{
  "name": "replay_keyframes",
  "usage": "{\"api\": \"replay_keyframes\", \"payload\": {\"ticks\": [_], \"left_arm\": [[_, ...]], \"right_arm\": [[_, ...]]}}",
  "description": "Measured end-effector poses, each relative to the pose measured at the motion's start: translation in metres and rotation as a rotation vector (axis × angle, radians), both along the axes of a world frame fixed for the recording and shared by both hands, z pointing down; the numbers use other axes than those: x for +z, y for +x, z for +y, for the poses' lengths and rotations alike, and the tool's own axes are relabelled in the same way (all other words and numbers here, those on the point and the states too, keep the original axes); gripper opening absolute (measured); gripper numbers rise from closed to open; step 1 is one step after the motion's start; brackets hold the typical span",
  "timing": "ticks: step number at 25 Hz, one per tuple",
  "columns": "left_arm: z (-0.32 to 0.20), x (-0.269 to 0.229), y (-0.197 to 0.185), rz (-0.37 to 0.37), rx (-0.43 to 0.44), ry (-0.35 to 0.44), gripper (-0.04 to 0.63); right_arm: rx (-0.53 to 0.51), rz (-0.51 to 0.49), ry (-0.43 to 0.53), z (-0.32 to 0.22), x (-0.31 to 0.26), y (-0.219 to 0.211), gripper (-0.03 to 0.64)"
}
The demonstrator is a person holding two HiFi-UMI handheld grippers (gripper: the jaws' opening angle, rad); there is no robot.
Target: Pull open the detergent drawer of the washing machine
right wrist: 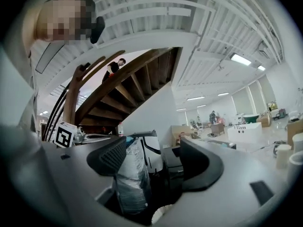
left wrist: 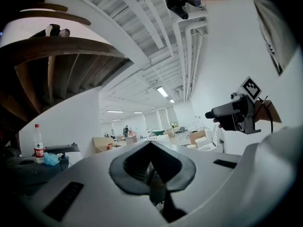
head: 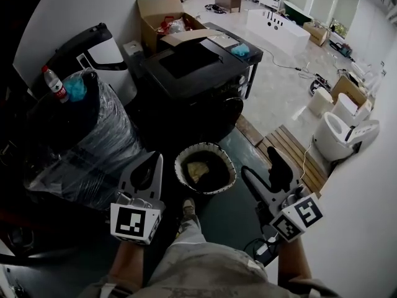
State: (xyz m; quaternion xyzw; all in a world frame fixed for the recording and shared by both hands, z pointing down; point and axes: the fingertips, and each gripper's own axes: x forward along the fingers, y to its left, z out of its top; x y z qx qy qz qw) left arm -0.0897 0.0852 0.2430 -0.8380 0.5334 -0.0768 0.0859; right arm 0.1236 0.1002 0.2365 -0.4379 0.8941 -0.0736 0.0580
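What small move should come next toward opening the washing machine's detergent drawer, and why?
Probably carry the right tongs forward toward the washing machine. Both tongs hang well short of it, with a basket on the floor between. The right ones are open and empty, while the left tongs are shut.

Upper centre: washing machine (head: 195, 73); cardboard box (head: 158, 16) behind it, basket (head: 205, 146) just before it. Frame left: wrapped bundle (head: 93, 141), bottle (head: 54, 84) on top. Right edge: toilets (head: 338, 132).
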Motion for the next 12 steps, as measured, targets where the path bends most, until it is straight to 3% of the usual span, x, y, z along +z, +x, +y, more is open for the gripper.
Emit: {"api": "replay_keyframes", "payload": {"ticks": [5,12], "left_arm": [[-0.061,0.016,-0.015,0.025,0.015,-0.053,0.015],[-0.15,0.044,-0.046,0.004,0.042,-0.075,0.015]], "right_arm": [[-0.002,-0.104,-0.121,-0.067,0.024,-0.019,0.342],[-0.009,-0.344,-0.328,-0.166,0.07,-0.055,0.348]]}}
